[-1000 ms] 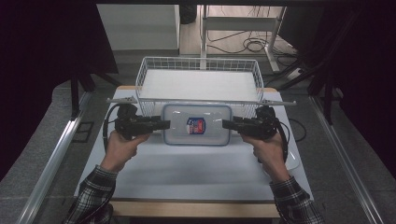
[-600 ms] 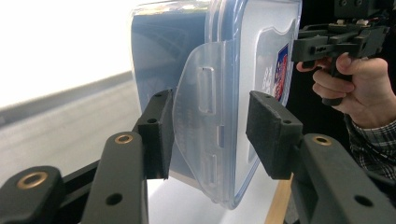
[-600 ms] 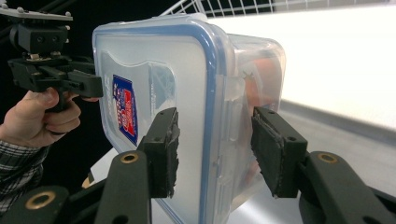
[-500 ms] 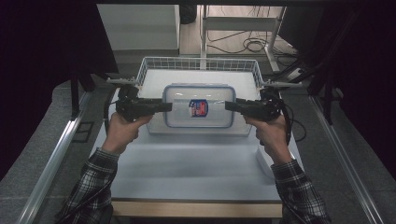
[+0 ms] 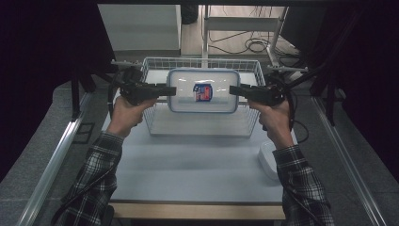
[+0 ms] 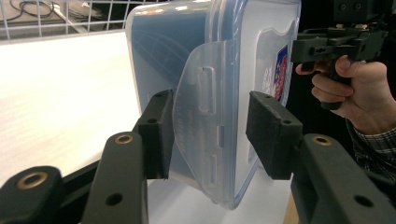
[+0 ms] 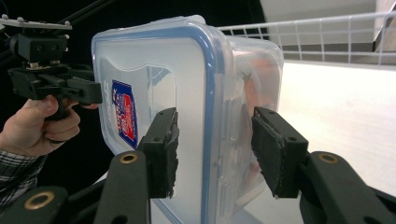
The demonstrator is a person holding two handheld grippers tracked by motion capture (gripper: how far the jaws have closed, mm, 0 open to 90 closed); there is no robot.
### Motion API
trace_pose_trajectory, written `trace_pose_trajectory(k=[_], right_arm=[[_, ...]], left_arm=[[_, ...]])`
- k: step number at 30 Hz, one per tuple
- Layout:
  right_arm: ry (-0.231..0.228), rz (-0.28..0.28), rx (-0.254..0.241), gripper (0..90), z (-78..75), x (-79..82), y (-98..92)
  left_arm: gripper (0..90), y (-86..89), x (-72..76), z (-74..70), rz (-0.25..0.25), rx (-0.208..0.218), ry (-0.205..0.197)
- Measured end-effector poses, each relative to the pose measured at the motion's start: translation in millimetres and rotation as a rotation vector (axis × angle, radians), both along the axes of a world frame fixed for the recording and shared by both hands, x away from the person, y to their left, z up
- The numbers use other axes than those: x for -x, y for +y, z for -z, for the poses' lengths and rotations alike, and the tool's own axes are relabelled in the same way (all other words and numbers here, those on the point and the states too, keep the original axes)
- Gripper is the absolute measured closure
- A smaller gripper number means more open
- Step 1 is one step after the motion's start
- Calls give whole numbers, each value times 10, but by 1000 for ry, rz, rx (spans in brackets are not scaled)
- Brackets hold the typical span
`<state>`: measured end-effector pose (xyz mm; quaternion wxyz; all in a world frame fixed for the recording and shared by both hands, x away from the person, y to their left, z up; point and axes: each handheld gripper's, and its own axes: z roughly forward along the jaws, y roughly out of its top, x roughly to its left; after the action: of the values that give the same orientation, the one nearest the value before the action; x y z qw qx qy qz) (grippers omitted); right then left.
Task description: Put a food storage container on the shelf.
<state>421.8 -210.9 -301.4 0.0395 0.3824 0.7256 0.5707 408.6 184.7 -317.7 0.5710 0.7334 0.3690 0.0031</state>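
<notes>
Gripping the clear, blue-rimmed plastic lidded box point(image 5: 203, 91) by both end latches, my left claw point(image 5: 170, 90) and right claw point(image 5: 234, 90) clamp slick, stiff, light walls.

Clear container point(image 5: 203, 90) had blue-rimmed lid and red-and-blue label point(image 5: 203, 91); basket point(image 5: 202, 126) white wire; table point(image 5: 188, 169) pale grey; sleeves point(image 5: 89, 188) black-and-white plaid.

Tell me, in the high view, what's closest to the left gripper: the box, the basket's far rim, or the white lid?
From the left gripper:
1. Box, held at its end.
2. Basket's far rim, just behind.
3. White lid, front right of the table.
</notes>
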Motion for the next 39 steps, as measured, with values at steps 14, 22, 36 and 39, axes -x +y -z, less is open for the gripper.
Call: trace_pose_trajectory(k=[14, 22, 36, 39], right_arm=[[4, 31, -9, 516, -58, -295, 61], [28, 48, -14, 513, -31, -418, 115], [6, 85, 37, 500, 21, -443, 207], [7, 99, 66, 500, 55, -457, 246]], left_arm=[[526, 55, -314, 7, -21, 36, 2], [510, 66, -391, 56, -57, 31, -4], [468, 16, -351, 77, -115, 8, -62], [445, 11, -365, 89, -125, 8, -49]])
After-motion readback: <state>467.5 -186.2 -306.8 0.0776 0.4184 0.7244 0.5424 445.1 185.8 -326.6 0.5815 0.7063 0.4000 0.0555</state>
